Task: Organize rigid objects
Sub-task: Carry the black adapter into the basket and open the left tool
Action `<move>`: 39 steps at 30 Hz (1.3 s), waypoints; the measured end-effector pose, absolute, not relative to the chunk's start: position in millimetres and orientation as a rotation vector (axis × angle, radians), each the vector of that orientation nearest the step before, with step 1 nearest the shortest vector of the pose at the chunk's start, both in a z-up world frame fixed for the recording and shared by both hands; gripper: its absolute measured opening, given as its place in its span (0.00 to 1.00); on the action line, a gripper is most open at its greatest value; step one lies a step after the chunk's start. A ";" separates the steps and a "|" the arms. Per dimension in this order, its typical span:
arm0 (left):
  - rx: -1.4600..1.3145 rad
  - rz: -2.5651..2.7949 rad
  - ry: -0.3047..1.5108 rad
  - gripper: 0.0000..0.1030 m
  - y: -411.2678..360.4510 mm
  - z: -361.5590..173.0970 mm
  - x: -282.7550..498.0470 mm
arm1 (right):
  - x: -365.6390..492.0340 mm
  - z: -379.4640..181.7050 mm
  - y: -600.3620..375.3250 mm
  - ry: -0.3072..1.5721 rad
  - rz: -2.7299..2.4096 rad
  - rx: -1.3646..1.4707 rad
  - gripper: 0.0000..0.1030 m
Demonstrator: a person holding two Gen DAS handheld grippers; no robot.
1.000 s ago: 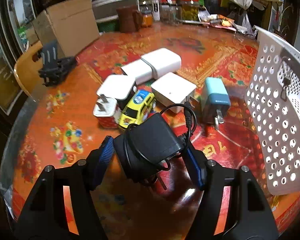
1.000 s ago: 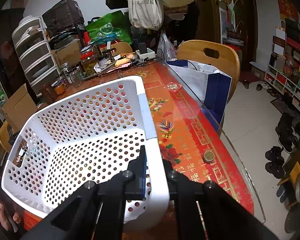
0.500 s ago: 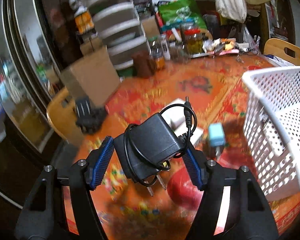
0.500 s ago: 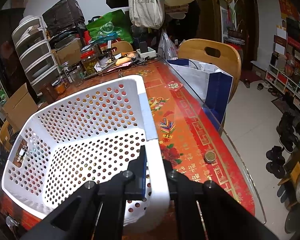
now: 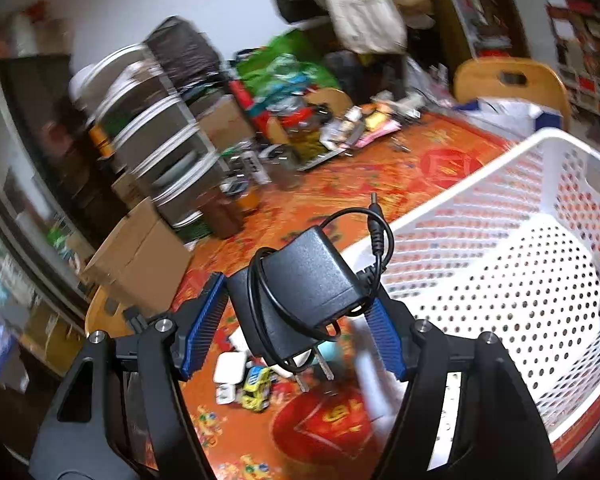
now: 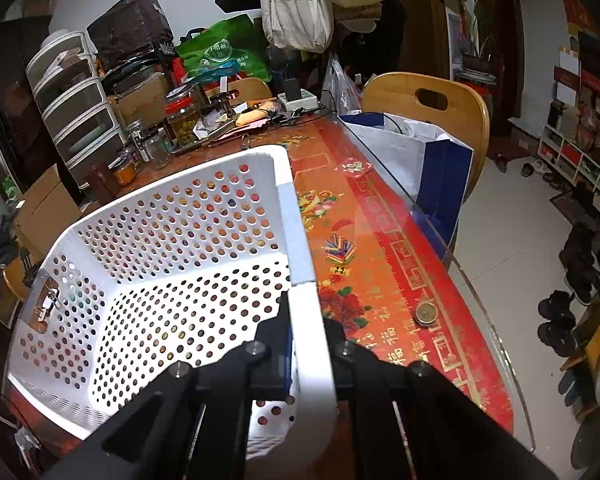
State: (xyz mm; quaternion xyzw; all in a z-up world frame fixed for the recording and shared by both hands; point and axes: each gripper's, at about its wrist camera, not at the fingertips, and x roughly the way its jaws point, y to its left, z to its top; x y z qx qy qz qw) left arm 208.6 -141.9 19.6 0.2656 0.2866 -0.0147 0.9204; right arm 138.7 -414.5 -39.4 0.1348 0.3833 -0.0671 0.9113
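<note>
My left gripper point(image 5: 296, 320) is shut on a black power adapter point(image 5: 296, 292) with its cord wrapped round it, held high above the table beside the near left rim of the white perforated basket point(image 5: 500, 264). Far below it lie white chargers point(image 5: 230, 368) and a yellow toy car point(image 5: 254, 390). My right gripper point(image 6: 306, 332) is shut on the basket's right rim point(image 6: 308, 312); the basket point(image 6: 172, 280) holds nothing that I can see.
The red patterned table point(image 6: 380, 272) has a glass edge on the right, with a coin point(image 6: 425, 314) near it. Jars, papers and a power strip crowd the back. A cardboard box point(image 5: 140, 260), drawers and wooden chairs stand around.
My left gripper has lifted the black adapter high off the table and swung it right towards the basket. The right gripper and basket have stayed still.
</note>
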 end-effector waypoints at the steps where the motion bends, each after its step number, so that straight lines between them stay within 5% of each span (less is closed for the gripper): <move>1: 0.570 -0.054 0.606 0.64 -155.2 15.5 213.3 | 138.8 -39.8 -415.8 0.790 -0.135 0.283 0.04; 9: 0.811 -0.146 0.785 0.64 -231.7 -39.6 239.1 | 139.8 -39.7 -417.2 0.794 -0.128 0.294 0.04; 25: 1.083 -0.229 1.067 0.65 -252.8 -116.7 264.3 | 140.6 -41.2 -415.3 0.806 -0.132 0.294 0.04; 28: 1.029 -0.253 1.016 0.73 -250.8 -105.5 257.8 | 140.7 -41.6 -415.2 0.808 -0.135 0.293 0.04; 32: 0.863 -0.295 0.915 1.00 -229.2 -63.1 250.9 | 143.3 -45.3 -413.3 0.827 -0.150 0.278 0.05; 39: 0.520 -0.322 0.819 1.00 -134.8 12.6 246.4 | 142.5 -45.4 -410.6 0.843 -0.171 0.253 0.05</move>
